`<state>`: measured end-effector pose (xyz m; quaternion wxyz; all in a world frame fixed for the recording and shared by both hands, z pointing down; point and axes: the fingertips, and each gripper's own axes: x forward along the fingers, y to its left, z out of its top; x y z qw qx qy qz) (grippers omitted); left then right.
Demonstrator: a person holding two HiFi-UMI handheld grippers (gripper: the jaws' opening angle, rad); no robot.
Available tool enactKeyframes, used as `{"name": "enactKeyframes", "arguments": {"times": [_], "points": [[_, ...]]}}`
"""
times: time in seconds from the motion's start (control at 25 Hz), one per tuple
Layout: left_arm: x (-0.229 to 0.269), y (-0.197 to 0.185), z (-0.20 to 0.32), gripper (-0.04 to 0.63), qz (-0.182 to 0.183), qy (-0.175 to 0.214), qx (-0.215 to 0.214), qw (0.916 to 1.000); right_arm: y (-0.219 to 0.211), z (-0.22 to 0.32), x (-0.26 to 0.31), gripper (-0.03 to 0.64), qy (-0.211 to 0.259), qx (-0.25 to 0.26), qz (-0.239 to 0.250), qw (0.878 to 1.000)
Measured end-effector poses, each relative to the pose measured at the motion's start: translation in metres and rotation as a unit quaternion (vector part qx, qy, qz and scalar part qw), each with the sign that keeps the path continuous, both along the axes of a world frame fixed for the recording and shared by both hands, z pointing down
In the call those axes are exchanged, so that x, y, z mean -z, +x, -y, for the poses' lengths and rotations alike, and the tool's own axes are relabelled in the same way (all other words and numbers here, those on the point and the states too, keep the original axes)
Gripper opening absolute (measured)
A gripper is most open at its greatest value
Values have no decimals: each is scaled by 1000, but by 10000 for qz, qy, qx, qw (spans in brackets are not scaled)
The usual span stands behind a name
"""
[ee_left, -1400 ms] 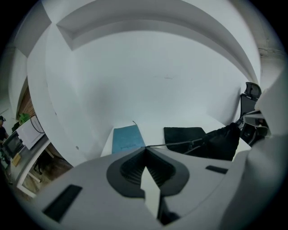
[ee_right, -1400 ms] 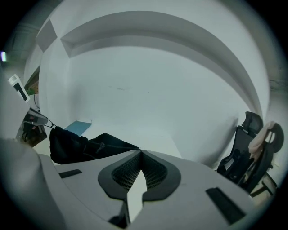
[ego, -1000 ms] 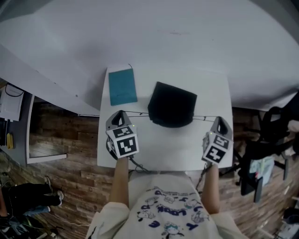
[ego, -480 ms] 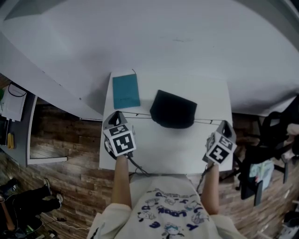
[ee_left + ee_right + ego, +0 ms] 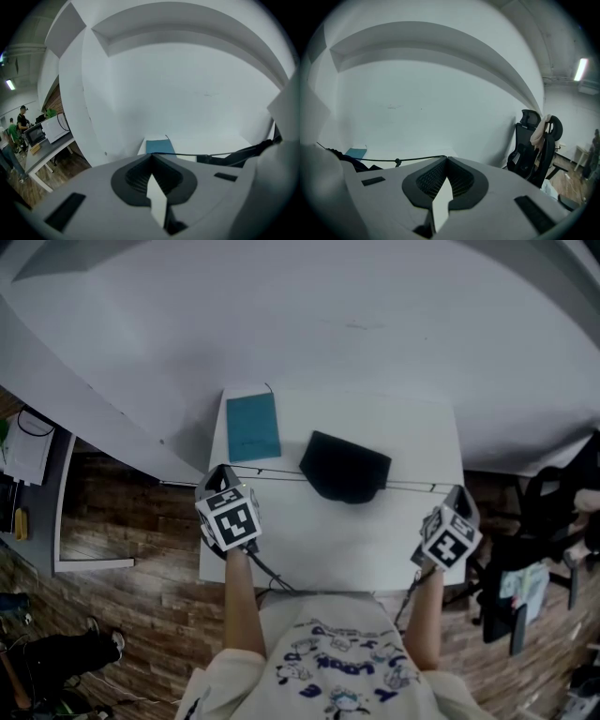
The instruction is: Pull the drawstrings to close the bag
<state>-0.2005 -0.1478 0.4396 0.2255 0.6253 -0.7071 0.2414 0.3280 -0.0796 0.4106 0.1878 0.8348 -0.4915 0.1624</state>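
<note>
From the head view, the black bag (image 5: 345, 467) lies in the middle of the white table (image 5: 375, 545), a bit toward the far side. A blue book (image 5: 253, 426) lies at the far left corner, near the bag but not touching it. The left claw (image 5: 222, 472) is at the table's left edge and the right claw (image 5: 457, 491) is at its right edge, with the bag between them. A thin left string (image 5: 274, 475) runs straight from the bag to the left claw. A right string (image 5: 414, 486) runs straight to the right claw.

In the left gripper view, the left claw (image 5: 151, 155) has its jaws pressed together on the left string (image 5: 187, 154). The string goes tight to the right, to the bag (image 5: 239, 154). The book (image 5: 159, 146) lies just past the tip.

In the right gripper view, the right claw (image 5: 446, 158) has its jaws squeezed together on the right string (image 5: 417, 158). The string has a small knot and goes left to the bag (image 5: 351, 163). A black chair (image 5: 534, 145) stands off to the right
</note>
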Motion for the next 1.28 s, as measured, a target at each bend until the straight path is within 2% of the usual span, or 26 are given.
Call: {"name": "enactKeyframes", "arguments": {"times": [0.24,0.72,0.88,1.0,1.12,1.28], "points": [[1,-13,1,2,-62,31,198,9998,11,1,1,3,63,-67,65,9999],[4,-23,1,2,-212,67,260,9994,17,4,-4,3,86,29,279,9996],[6,-16,2,2,-459,133,191,9987,15,5,-7,3,45,72,271,9996],[3,-13,1,2,-633,148,150,9978,9,9,-11,2,11,260,390,9989],[4,-7,1,2,-651,148,54,9978,-5,13,-8,3,36,487,492,9976],[6,15,5,2,-770,139,-268,9966,-34,21,-12,3,37,897,657,9938]]}}
